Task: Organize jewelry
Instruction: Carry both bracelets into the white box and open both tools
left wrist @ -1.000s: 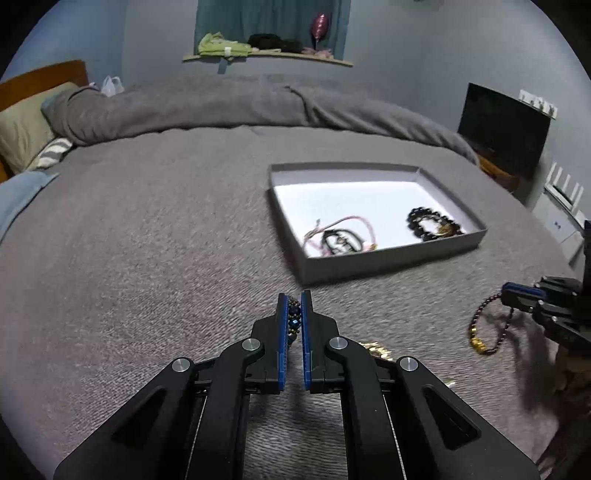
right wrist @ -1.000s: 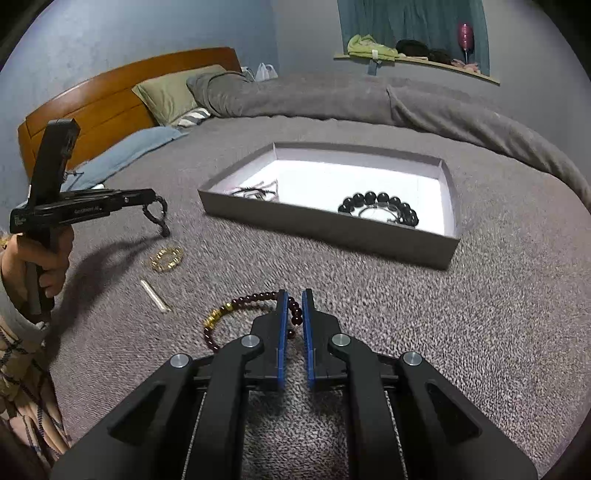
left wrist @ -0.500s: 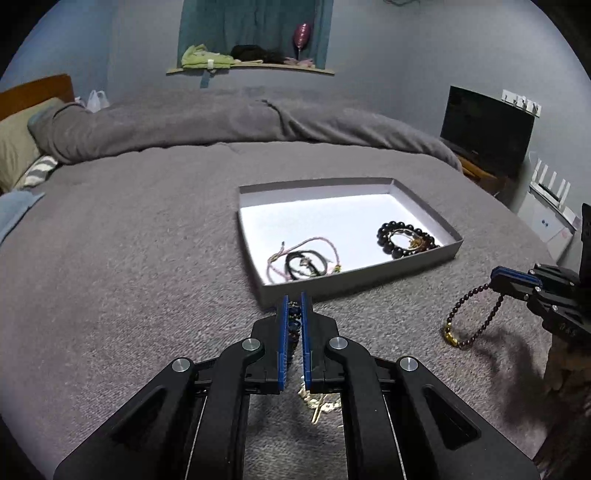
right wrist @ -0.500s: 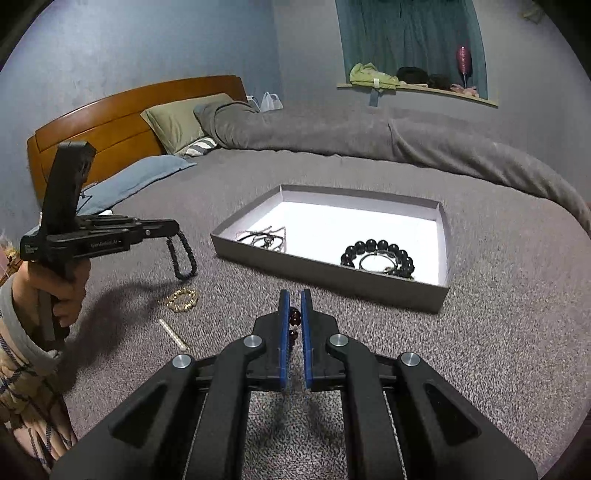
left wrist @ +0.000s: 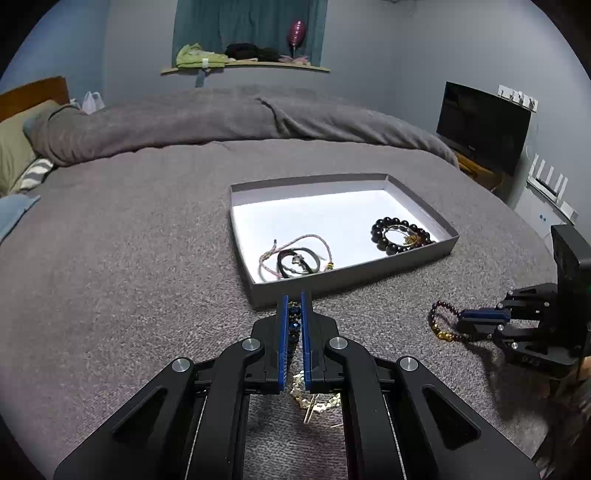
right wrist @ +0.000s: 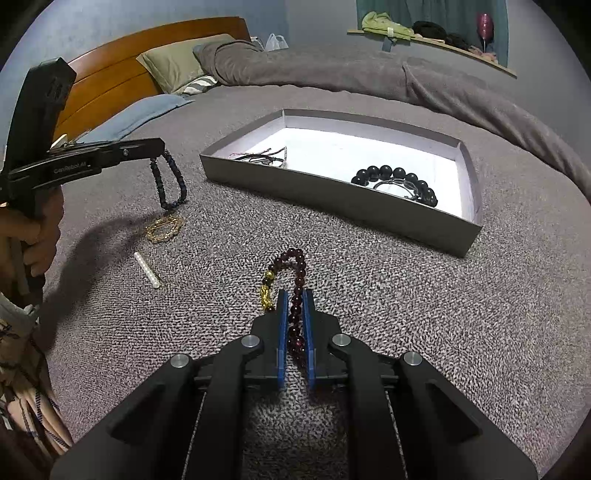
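Grey bedspread [left wrist: 129, 258]; wooden headboard [right wrist: 122, 74]; teal curtain [left wrist: 251, 29]; dark television [left wrist: 484, 125].

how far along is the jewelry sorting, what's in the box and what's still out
Done: the black bead bracelet and the pink and black cords lie in the grey box. In hand: the left gripper holds a dark blue bead bracelet; the right gripper holds a dark red bead bracelet. Left on the bed: a gold chain and a small white strand.

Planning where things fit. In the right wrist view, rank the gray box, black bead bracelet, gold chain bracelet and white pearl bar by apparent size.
1. gray box
2. black bead bracelet
3. gold chain bracelet and white pearl bar: look similar, so unranked.
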### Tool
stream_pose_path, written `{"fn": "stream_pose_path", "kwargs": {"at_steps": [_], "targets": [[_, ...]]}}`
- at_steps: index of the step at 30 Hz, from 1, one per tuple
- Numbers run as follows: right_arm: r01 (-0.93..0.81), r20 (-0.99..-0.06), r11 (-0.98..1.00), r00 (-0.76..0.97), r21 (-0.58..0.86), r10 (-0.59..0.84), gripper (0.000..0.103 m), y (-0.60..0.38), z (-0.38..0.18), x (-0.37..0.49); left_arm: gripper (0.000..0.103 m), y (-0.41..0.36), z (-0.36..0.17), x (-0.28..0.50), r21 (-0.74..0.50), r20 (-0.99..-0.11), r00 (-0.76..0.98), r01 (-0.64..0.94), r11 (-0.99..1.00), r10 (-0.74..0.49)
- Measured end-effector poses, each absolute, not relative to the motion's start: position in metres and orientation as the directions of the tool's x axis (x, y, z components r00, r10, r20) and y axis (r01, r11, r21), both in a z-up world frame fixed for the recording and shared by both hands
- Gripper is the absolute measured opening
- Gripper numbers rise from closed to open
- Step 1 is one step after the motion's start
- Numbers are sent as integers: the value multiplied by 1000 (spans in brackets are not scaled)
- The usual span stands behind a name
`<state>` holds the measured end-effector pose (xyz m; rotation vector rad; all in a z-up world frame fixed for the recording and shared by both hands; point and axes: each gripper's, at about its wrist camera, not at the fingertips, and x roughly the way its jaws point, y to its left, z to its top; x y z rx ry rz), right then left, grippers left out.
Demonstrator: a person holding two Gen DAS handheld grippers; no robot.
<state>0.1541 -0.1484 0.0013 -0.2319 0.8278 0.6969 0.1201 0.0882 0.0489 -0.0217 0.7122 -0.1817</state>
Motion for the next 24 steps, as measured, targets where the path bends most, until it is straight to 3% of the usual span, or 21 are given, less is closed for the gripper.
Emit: {"fn": "stream_pose_path", "kwargs": {"at_steps": [1,3,8,9,12,24], "targets": [[-645,-745,761,476,66,468,21,-149,0,155,7,88,49,120,-81,-648,742,159,984,-173],[-633,-750,772,484,56,451,34,-151,-3,157,7,88,48,120,-82,-650,740,158,984,-173],[-634,-756,770,470,69,455,34,-153,-8,163,7,86,48,120,-82,-652,738,162,983,-176],[-634,-756,770,470,70,456,32,-154,-8,163,7,86,48,120,-82,-652,737,163,983,-176],[-631,-746,773,488,58,454,6,-156,-5,163,7,85,47,121,-80,-654,736,163,983,-175],[-643,-616,765,587,39,525,6,-155,37,155,7,81,55,124,-89,-639,747,165,982,-184]]}}
